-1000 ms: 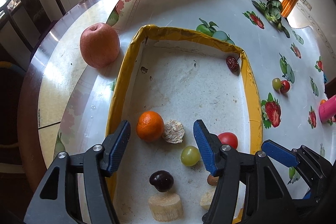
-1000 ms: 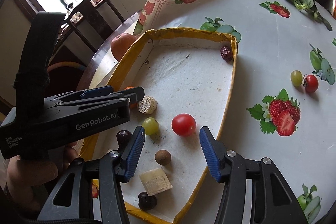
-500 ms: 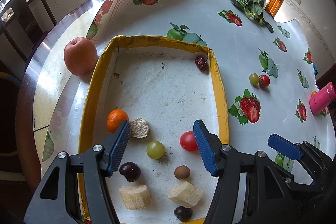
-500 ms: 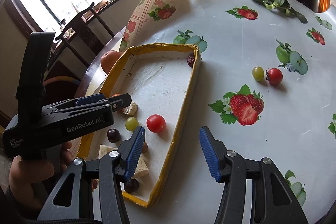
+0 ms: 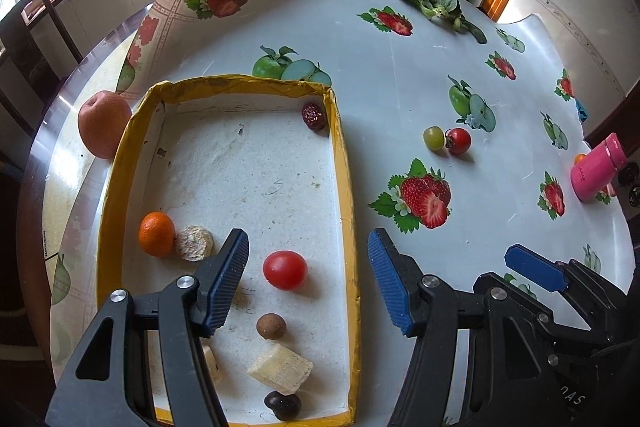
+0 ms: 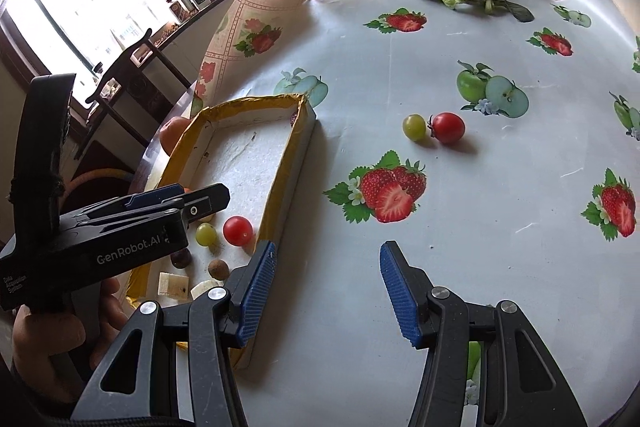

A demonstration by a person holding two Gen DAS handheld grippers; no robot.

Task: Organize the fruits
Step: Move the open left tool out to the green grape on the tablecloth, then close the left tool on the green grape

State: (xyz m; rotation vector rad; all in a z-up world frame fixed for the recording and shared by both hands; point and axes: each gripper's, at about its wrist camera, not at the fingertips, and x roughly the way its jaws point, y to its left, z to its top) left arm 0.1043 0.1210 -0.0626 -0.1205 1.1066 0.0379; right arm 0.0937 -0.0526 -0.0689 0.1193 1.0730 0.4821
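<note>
Evidently the tray collects the fruit — tomato and orange lie inside. Both grippers, left and right, gape empty, probably bound for the stray grape and tomato at one o'clock.

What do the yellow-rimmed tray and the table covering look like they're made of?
The tray looks like a shallow white foam or cardboard box: its floor is matte, rough and scuffed, and its rim is wrapped in glossy, wrinkled yellow tape. Which of the two I cannot tell. The table covering looks like thin printed plastic or oilcloth: it is shiny, creased, and curls up stiffly at its far edge.
</note>
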